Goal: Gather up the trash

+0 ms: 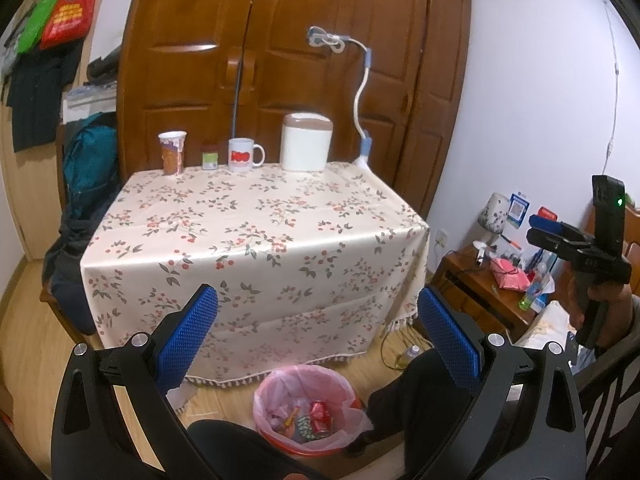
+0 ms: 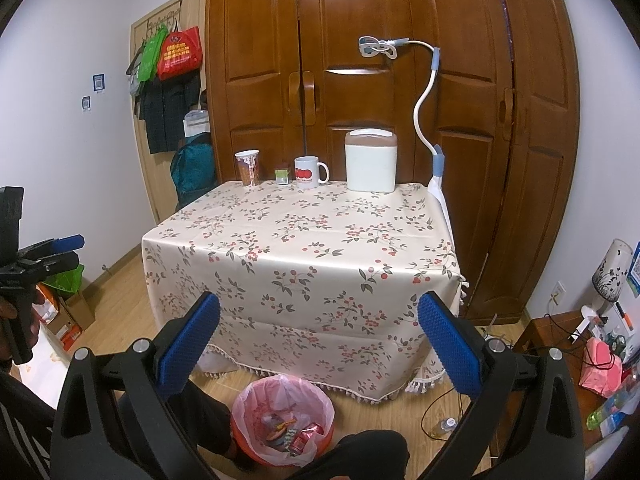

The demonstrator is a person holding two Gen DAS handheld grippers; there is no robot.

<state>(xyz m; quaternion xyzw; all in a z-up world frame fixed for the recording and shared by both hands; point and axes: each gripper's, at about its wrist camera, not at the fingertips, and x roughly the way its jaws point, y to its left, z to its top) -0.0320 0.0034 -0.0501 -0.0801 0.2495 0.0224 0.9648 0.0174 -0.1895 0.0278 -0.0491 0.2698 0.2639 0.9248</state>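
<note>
A red bin lined with a pink bag (image 1: 306, 410) stands on the floor in front of the table; it also shows in the right wrist view (image 2: 283, 420). Inside lie red cans (image 1: 320, 416) and wrappers. My left gripper (image 1: 318, 340) is open and empty, held above the bin before the table's front. My right gripper (image 2: 319, 340) is open and empty too. The right gripper shows at the far right of the left wrist view (image 1: 576, 240). The left gripper shows at the far left of the right wrist view (image 2: 44, 256).
A table with a floral cloth (image 1: 256, 232) holds a paper cup (image 1: 173, 153), a small green box (image 1: 209, 157), a white mug (image 1: 242, 155) and a white container (image 1: 306, 142) at its far edge. A wooden wardrobe (image 1: 280, 60) stands behind. A cluttered nightstand (image 1: 500, 280) stands at right.
</note>
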